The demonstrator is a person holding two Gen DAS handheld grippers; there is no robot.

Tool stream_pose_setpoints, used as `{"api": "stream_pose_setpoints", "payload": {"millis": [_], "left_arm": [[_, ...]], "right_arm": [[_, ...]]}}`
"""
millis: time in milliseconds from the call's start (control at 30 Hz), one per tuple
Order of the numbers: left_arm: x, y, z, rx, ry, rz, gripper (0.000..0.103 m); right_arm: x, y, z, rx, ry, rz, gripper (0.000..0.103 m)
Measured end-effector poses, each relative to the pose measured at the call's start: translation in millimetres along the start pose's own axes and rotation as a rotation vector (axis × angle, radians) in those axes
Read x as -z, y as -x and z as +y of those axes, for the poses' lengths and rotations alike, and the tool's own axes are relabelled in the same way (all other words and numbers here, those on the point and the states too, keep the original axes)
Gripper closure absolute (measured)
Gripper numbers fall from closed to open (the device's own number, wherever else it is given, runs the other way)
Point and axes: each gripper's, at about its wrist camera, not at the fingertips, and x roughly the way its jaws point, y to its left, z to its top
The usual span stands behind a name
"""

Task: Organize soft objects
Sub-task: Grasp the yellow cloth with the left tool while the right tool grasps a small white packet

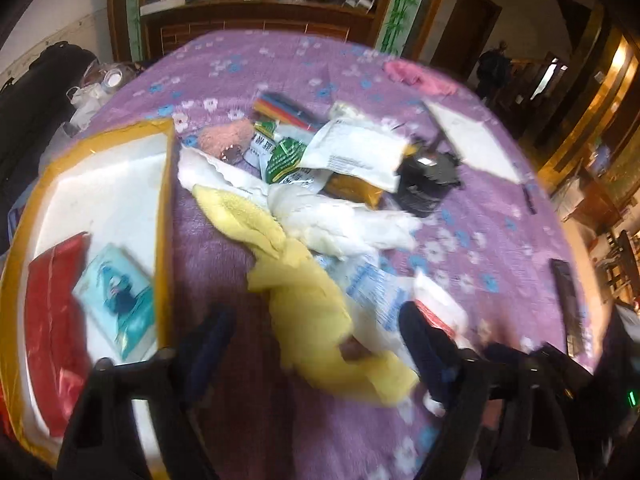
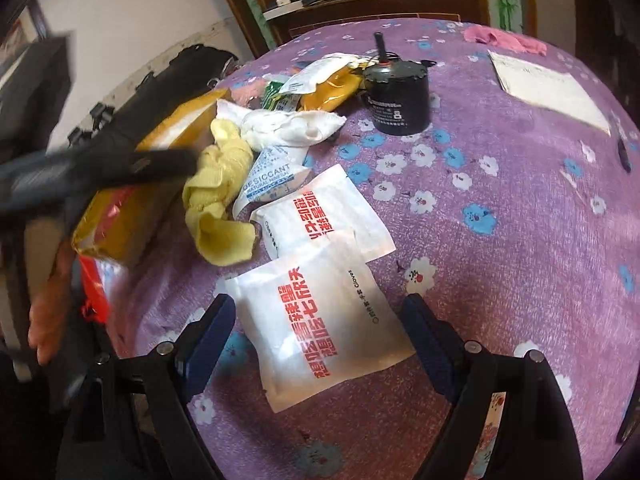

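Observation:
A yellow cloth (image 1: 304,296) lies crumpled on the purple flowered bedspread (image 1: 480,216), running between the fingers of my left gripper (image 1: 316,340). The jaws stand apart around it and the pads do not press it. In the right wrist view the same yellow cloth (image 2: 220,204) lies beside a white cloth (image 2: 288,124), with the blurred left gripper (image 2: 176,164) just over it. My right gripper (image 2: 320,320) hangs open over a white packet with red print (image 2: 320,332), a finger on each side, not touching it.
A white box with a yellow taped rim (image 1: 164,220) at the left holds a red packet (image 1: 52,320) and a teal pack (image 1: 120,300). On the bed lie a black canister (image 2: 396,100), a desiccant bag (image 2: 268,176), a second white packet (image 2: 332,208), a pink cloth (image 2: 504,40) and a paper sheet (image 2: 548,88).

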Motion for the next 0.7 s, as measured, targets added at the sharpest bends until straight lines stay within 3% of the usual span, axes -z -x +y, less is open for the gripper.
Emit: {"api": "stream_pose_setpoints", "payload": {"millis": [33, 67, 133, 167, 267, 433, 700], "left_arm": [[-1.9, -7.8, -0.4, -0.02, -0.007, 0.021, 0.031], [-2.9, -18.9, -0.8, -0.048, -0.014, 0.052, 0.044], [-1.4, -21.5, -1.9, -0.093, -0.027, 0.038, 0.049], [0.4, -19.2, -3.4, -0.079, -0.033, 0.021, 0.062], [7.7, -12.2, -2.8, -0.032, -0.02, 0.006, 0.062], [14.5, -2.5, -0.1, 0.009, -0.002, -0.015, 0.063], [25.5, 46.1, 8.1, 0.102, 0.038, -0.096, 0.064]], "right_arm": [[1.0, 0.2, 2.1, 0.013, 0.017, 0.003, 0.02], [2.4, 0.9, 3.0, 0.027, 0.029, 0.004, 0.025], [5.4, 3.0, 3.8, 0.043, 0.039, 0.008, 0.032], [7.1, 4.7, 3.5, 0.045, 0.041, 0.01, 0.038], [8.6, 8.5, -0.9, 0.037, 0.027, 0.014, 0.059], [5.1, 10.7, -9.5, -0.03, -0.02, 0.01, 0.078], [1.8, 31.8, 10.8, -0.028, -0.003, -0.044, 0.096]]}}
